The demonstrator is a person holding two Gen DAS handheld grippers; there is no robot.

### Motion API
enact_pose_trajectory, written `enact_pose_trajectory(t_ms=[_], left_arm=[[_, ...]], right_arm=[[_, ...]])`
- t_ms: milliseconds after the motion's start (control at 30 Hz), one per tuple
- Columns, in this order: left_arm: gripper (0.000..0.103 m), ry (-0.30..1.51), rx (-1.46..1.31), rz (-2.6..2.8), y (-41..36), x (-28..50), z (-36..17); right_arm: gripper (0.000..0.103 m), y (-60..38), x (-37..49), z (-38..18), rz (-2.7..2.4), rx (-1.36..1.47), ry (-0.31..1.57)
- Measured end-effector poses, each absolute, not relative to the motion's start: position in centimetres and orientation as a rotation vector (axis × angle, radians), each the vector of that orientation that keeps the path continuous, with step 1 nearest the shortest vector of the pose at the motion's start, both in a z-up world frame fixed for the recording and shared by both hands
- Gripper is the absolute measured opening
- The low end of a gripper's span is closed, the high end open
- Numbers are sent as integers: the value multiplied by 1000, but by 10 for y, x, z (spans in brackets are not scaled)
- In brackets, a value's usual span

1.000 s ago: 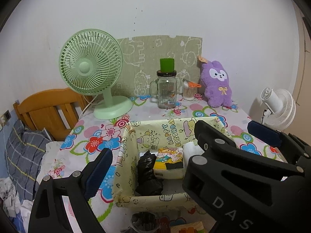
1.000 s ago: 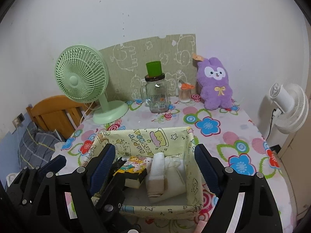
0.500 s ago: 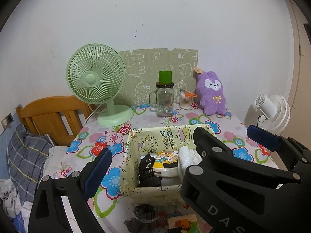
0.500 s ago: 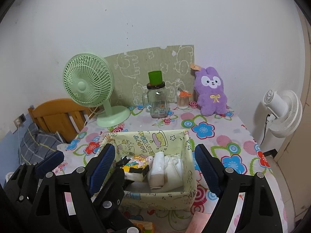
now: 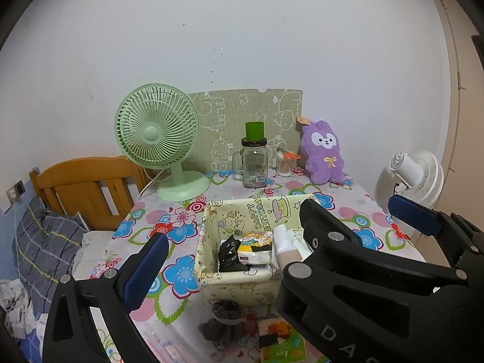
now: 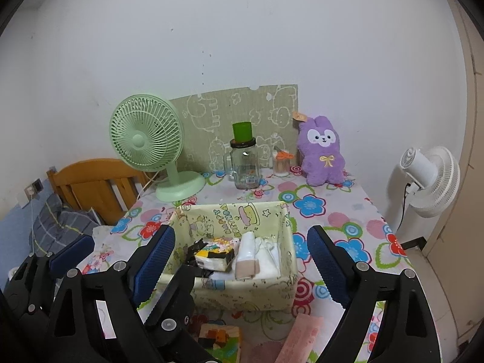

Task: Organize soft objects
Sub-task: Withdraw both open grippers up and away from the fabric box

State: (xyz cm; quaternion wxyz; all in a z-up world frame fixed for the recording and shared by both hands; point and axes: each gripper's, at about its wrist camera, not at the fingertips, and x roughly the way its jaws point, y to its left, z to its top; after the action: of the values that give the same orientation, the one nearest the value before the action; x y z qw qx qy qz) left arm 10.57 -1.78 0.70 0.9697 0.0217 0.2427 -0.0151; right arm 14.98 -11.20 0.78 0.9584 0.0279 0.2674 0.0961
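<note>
Lying beyond both opening, empty tongs [image 6: 239, 263]: fabric basket [image 6: 273, 293].

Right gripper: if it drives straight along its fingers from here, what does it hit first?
Likely the fabric box: the right gripper, jaws opening and empty, points down at its near wall and the white cloth inside. Depth is unclear.

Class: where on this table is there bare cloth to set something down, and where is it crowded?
Free: right of the bin, toward the white fan; also between bin and green fan. Crowded: the back row around the jar and plush, and the near edge.
</note>
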Motion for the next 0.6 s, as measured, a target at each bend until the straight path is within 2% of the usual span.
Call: enact_pose_trajectory(t_ms=[100, 300, 600], left_arm=[[103, 487, 42, -40, -18, 98, 7], [103, 482, 43, -48, -19, 84, 6], [103, 474, 35, -63, -21, 62, 5]], right_arm=[[97, -113, 140, 10, 191, 54, 535], [100, -115, 122, 12, 178, 41, 504], [102, -117, 98, 12, 175, 32, 497]])
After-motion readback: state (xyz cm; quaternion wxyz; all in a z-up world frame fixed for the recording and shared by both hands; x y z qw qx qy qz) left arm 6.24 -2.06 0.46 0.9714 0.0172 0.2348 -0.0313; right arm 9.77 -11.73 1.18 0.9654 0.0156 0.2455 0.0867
